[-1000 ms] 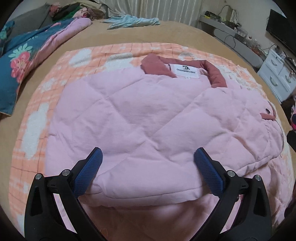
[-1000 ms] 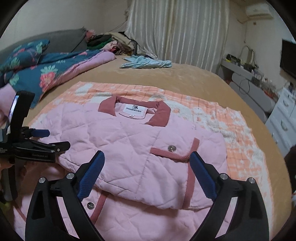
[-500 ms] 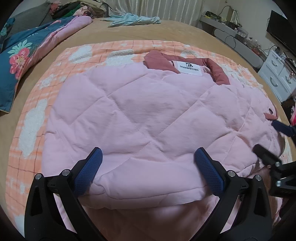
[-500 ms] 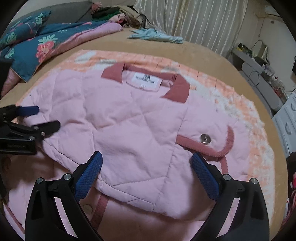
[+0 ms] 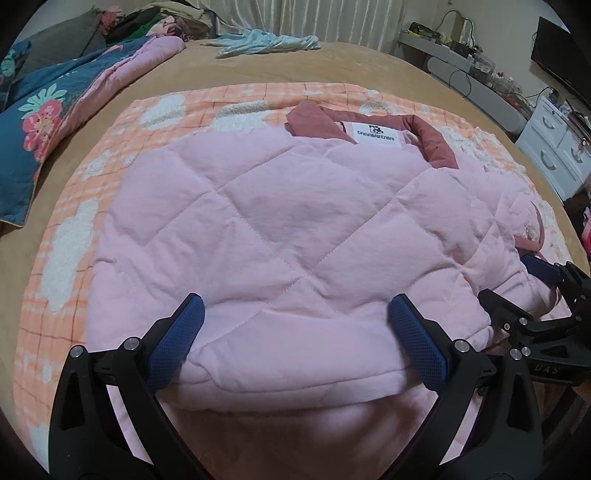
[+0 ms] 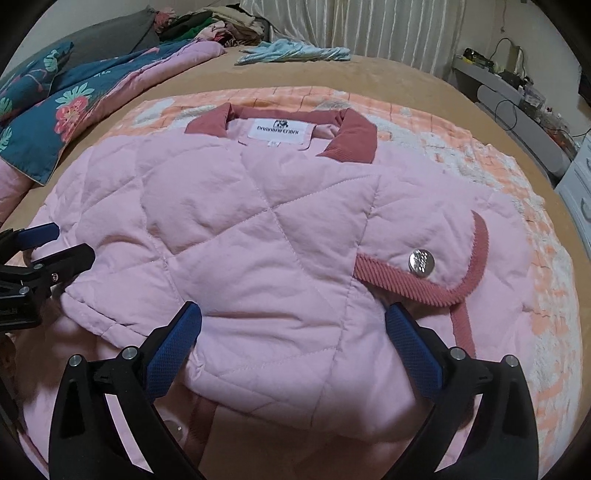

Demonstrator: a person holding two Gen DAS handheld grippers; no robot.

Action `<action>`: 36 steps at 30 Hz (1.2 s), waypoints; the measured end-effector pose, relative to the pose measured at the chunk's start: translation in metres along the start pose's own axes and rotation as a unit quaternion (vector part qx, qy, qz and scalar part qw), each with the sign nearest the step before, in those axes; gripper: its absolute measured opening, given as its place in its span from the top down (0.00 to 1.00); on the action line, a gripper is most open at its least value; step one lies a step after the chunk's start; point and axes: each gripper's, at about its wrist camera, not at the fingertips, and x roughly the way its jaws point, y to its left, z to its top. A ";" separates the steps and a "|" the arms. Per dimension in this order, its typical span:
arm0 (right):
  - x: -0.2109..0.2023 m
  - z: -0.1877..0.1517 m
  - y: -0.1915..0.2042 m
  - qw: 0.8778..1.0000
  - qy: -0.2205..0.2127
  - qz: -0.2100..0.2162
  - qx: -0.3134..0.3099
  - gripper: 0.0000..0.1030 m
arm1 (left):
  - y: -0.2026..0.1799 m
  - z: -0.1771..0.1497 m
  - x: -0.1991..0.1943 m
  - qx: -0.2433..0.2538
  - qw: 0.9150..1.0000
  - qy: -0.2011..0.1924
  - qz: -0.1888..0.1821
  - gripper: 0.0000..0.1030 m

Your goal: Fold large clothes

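Left wrist view. We are looking along the left gripper (image 5: 295,325), its jaws standing wide and holding nothing, the blue pads (image 5: 175,345) hovering over the near folded edge of the jacket (image 5: 280,229). The jacket, pink and quilted, is lying folded on an orange checked blanket (image 5: 85,206) spread across the tan bed (image 5: 369,62). Its dark pink collar (image 5: 436,142) is sitting at the far side, with a white label (image 5: 376,136) between the collar points. At the right edge we are seeing the right gripper (image 5: 517,284) just beside the jacket's right side; we cannot tell from here whether it is touching the cloth. A floral quilt (image 5: 44,118) is lying at the far left, a light blue garment (image 5: 266,40) at the far end of the bed, white drawers (image 5: 554,147) at the right.

Right wrist view. We are looking along the right gripper (image 6: 291,328), jaws likewise wide and empty, over the near edge of the jacket (image 6: 258,236). A silver snap (image 6: 421,262) is showing on a flap edged in dark pink trim (image 6: 402,280) at the right. The left gripper (image 6: 51,243) is reaching in at the left edge, close to the jacket's left side. Curtains (image 6: 388,29) are hanging at the far end.
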 end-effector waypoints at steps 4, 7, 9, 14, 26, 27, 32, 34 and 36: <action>-0.020 -0.005 0.000 1.000 -0.021 0.002 0.009 0.04 | 0.002 -0.002 -0.008 -0.005 1.000 -0.003 -0.005 0.08; -0.037 -0.007 -0.002 0.999 -0.040 0.008 0.020 0.04 | 0.001 -0.002 -0.015 -0.005 1.000 -0.003 -0.005 0.08; -0.048 -0.008 -0.003 0.998 -0.051 0.009 0.025 0.04 | 0.001 -0.002 -0.017 -0.006 1.000 -0.004 -0.006 0.08; -0.069 -0.012 -0.006 0.997 -0.069 0.014 0.032 0.04 | -0.002 -0.004 -0.032 -0.005 1.000 -0.009 -0.009 0.08; -0.121 -0.035 -0.023 0.993 -0.102 0.005 0.062 0.04 | -0.015 -0.007 -0.077 0.002 0.999 -0.040 -0.029 0.08; -0.126 -0.037 -0.025 0.992 -0.105 0.003 0.063 0.04 | -0.015 -0.007 -0.081 0.003 0.999 -0.043 -0.030 0.08; -0.149 -0.044 -0.031 0.990 -0.121 0.000 0.069 0.04 | -0.020 -0.010 -0.103 0.008 0.998 -0.058 -0.034 0.08; -0.159 -0.048 -0.033 0.989 -0.128 -0.002 0.072 0.04 | -0.022 -0.012 -0.111 0.010 0.997 -0.064 -0.035 0.08; -0.169 -0.051 -0.035 0.988 -0.136 -0.005 0.075 0.04 | -0.023 -0.014 -0.118 0.009 0.997 -0.069 -0.037 0.08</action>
